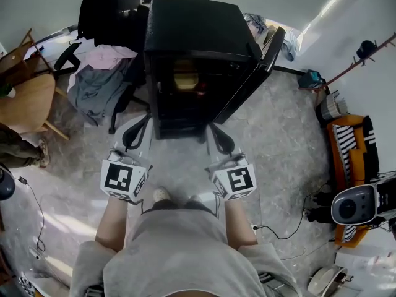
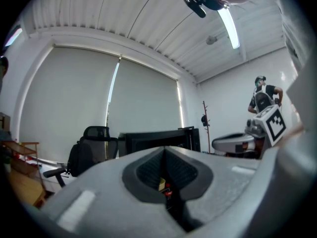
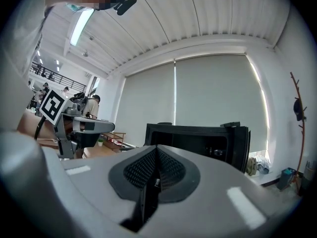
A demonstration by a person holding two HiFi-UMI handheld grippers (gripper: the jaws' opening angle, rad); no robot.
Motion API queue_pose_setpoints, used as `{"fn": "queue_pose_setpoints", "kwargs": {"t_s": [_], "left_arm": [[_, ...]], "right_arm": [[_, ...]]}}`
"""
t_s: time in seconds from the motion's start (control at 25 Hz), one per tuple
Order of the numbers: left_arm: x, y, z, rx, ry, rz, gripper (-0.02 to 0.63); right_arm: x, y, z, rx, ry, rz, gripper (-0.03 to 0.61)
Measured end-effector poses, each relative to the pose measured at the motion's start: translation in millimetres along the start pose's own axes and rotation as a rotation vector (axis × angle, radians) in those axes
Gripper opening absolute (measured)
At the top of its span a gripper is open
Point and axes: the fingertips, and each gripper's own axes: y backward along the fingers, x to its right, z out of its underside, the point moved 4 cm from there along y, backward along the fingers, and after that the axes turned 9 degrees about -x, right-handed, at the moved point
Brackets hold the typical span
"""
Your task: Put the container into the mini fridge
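wooden table (image 1: pixel 28 98): far left of the mini fridge, near the edge of the head view.
office chair (image 1: pixel 102 82): just left of the mini fridge, heaped with clothes (image 1: pixel 93 85) in grey and pink.
left gripper (image 1: pixel 141 125): held low before the mini fridge's left front corner and pointing at it. in its own view the left gripper (image 2: pixel 166 155) has its jaws pressed together with nothing between them. only a thin slit is left, and a speck of yellow and red shows through it.
mini fridge (image 1: pixel 192 23): black, standing on the pale floor (image 1: pixel 278 141) straight ahead of the person, with its front open.
container (image 1: pixel 184 80): yellowish, inside the mini fridge on an upper shelf, toward the middle. neither claw touches it. what it holds cannot be told.
red item (image 1: pixel 202 92): small, inside the mini fridge, just right of the container and lower. too small to name.
right gripper (image 1: pixel 215 132): held low before the mini fridge's right front corner, level with the left one. in its own view the right gripper (image 3: pixel 156 150) is closed on itself and empty.
door (image 1: pixel 253 73): swung wide open on the mini fridge's right side.
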Motion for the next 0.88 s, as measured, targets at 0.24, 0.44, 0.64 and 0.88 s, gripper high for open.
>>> {"fn": "queue_pose_setpoints", "kwargs": {"t_s": [0.24,0.44,0.64,0.88], "left_arm": [[5,5,-6,0.004,0.006,-0.036,0.002],[21,6,-11,0.009,0.006,-0.056,0.002],[35,9,-14,0.012,0.007,-0.073,0.002],[50,10,-16,0.011,0.003,-0.091,0.002]], "right_arm": [[2,6,-6,0.015,0.002,-0.028,-0.002],[8,17,-9,0.029,0.000,-0.054,-0.002],[9,26,-10,0.042,0.003,-0.081,-0.002],[14,37,-9,0.051,0.007,-0.102,-0.002]]}}
